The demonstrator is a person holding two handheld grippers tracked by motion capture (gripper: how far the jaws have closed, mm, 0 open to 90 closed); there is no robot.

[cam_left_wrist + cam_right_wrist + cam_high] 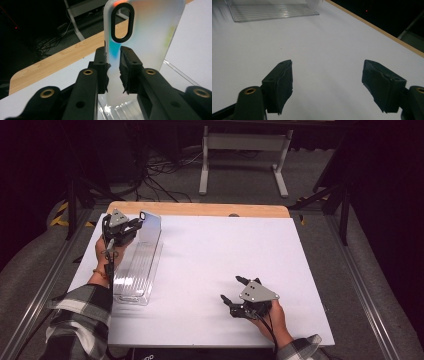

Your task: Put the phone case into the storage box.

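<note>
A frosted, see-through phone case [150, 226] with a black oval camera cutout stands upright at the far end of a clear plastic tray [135, 272]. My left gripper [137, 224] is shut on the case's lower edge. In the left gripper view the case [147, 32] rises between the two black jaws of my left gripper [113, 65], which press it from both sides above the tray [175, 72]. My right gripper [231, 289] rests low over the white table near the front right. It is open, with nothing between its jaws [327, 85]. The tray [269, 11] lies far ahead of it.
A white sheet [225, 250] covers the wooden table [200, 209], whose far edge shows bare. Beyond the table, a white metal stand [245, 142] and loose cables [160, 175] sit on the grey floor. Dark rails run along both sides.
</note>
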